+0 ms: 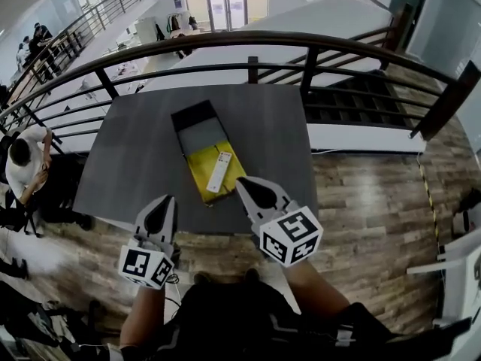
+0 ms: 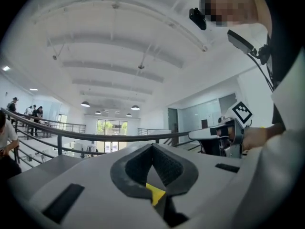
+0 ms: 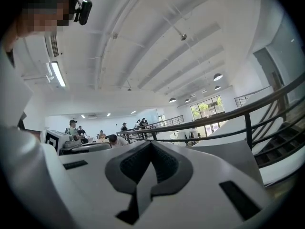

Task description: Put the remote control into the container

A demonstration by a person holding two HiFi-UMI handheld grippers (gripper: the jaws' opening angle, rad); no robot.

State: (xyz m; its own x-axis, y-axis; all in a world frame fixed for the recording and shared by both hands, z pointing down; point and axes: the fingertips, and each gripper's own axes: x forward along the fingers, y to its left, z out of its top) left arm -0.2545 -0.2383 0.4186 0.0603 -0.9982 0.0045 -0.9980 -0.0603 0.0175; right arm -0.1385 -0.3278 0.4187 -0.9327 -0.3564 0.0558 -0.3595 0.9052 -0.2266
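Both pairs of jaws are pressed together with nothing pinched. On the left gripper (image 2: 153, 150) a sliver of yellow shows under the closed tips, most likely the yellow surface beyond and not a held thing. The right gripper (image 3: 151, 149) shows only the room past its tips.

From the head view, both grippers hover level at the near edge of the tabletop (image 1: 128, 164), well short of the remote control (image 1: 219, 171). It lies ahead of the jaws and between the two, nearer the right one. It rests flat on a yellow piece (image 1: 198, 177) that adjoins the open black container (image 1: 197, 119). Whether that yellow piece is a lid, a liner or part of the container cannot be told.

Several things could go wrong from here:
- Closed jaws arriving at the remote would shove it, not take it.
- The remote is thin and lies flat, so tips coming in level may skid over it or nip the yellow surface along with it.
- It lies near the tabletop's near edge (the floor is just beyond), so a nudge toward the person could send it off.
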